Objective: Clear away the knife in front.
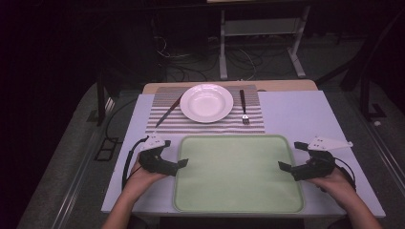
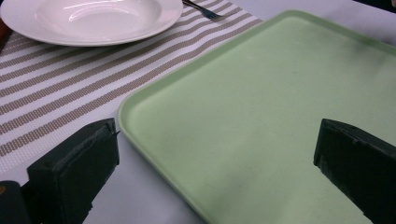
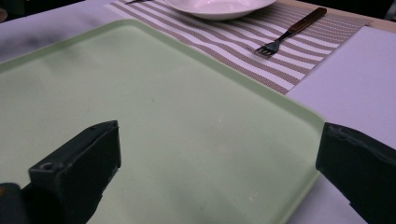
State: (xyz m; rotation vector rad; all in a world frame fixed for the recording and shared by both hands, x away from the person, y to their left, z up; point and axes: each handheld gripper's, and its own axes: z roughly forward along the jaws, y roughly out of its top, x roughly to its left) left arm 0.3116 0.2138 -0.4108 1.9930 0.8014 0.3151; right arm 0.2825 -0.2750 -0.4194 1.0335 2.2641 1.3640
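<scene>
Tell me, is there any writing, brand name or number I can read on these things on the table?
None can be read. The pale green plastic tray, the white round plate, the striped woven placemat, the dark-handled fork and the knife all look unmarked, and no label shows on either black gripper.

A pale green tray (image 1: 239, 174) is laid on the white tabletop (image 1: 296, 114), between the left claw (image 1: 168, 155) and the right claw (image 1: 293, 156). Beyond the claws, past the tray's far edge, a striped placemat (image 1: 207, 125) is spread. On it a white plate (image 1: 206, 102) is set between a knife (image 1: 168, 112) and a fork (image 1: 244, 107).
</scene>
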